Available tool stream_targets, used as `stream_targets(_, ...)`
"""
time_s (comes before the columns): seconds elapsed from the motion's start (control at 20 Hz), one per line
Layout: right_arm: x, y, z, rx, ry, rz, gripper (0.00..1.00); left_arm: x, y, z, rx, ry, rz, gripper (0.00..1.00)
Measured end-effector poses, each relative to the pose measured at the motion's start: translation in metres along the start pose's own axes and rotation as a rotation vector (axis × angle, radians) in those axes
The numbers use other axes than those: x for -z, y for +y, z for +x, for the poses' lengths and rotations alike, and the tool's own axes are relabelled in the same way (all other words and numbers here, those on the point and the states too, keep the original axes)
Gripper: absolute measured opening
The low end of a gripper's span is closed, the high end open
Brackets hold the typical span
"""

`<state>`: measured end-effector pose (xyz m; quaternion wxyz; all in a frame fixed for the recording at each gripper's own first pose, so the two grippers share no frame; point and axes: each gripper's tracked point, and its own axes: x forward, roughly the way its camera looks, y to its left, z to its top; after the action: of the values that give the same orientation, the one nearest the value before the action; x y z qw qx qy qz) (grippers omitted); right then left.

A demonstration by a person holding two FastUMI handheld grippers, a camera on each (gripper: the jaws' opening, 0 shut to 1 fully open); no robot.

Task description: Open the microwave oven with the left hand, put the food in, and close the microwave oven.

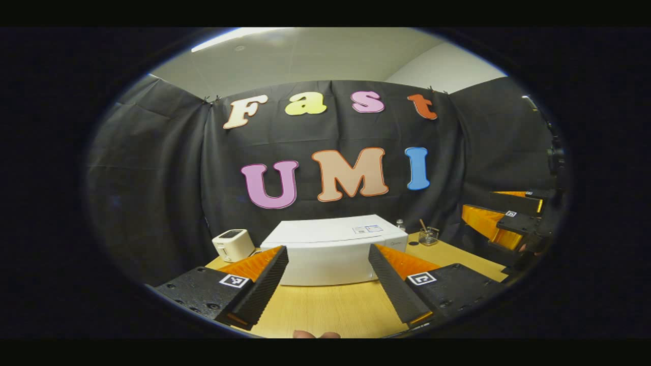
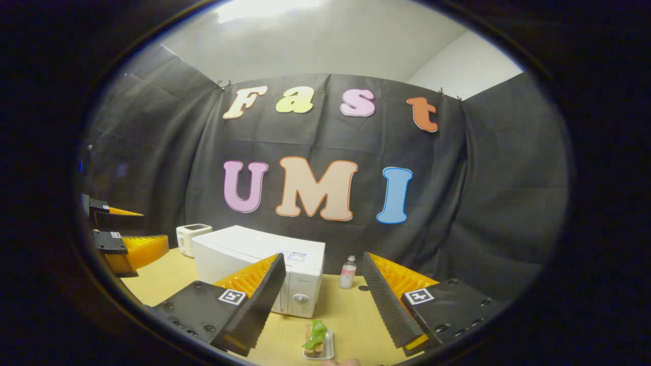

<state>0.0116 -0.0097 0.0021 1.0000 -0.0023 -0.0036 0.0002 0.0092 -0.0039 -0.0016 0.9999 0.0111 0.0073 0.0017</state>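
A white microwave oven stands closed at the back of the wooden table, straight ahead of my left gripper, which hangs open above the table with nothing between its fingers. In the right gripper view the microwave oven sits left of centre, its control knobs facing me. The food, a sandwich with a green leaf on a small white tray, lies on the table near the front edge. My right gripper is open above it, holding nothing. The right gripper shows at the far right, the left gripper at the far left.
A small white toaster stands left of the microwave. A glass jar with a stick and a small bottle sit to its right. The wooden table has bare room in front of the oven.
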Motion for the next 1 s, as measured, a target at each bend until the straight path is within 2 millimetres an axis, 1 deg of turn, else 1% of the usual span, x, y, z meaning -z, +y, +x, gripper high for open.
stream_targets(0.15,0.004,-0.002,0.001,-0.005,0.005,-0.01,0.96,0.001,-0.003,0.006,0.005,0.003,-0.005,0.97)
stream_targets(0.25,0.009,-0.001,0.005,-0.009,0.011,-0.007,0.97,-0.002,-0.003,0.009,0.003,-0.003,0.014,0.97)
stream_targets(0.35,0.014,-0.002,0.008,-0.016,0.016,-0.016,0.97,-0.01,-0.009,0.012,0.014,-0.028,0.023,0.97)
stream_targets(0.45,0.016,-0.005,0.01,-0.012,0.021,-0.021,0.97,-0.011,-0.013,0.014,0.023,-0.036,0.027,0.97)
stream_targets(0.55,0.013,-0.004,0.011,-0.011,0.016,-0.01,0.96,-0.01,-0.017,0.014,0.031,-0.033,0.019,0.97)
stream_targets(0.65,0.014,-0.005,0.013,-0.008,0.015,-0.013,0.97,-0.009,-0.021,0.016,0.041,-0.027,0.011,0.97)
stream_targets(0.8,0.014,-0.006,0.014,-0.009,0.017,-0.012,0.97,-0.011,-0.022,0.021,0.044,-0.033,0.014,0.97)
stream_targets(1.0,0.015,-0.008,0.013,-0.008,0.025,-0.013,0.97,-0.005,-0.024,0.03,0.056,-0.027,0.012,0.97)
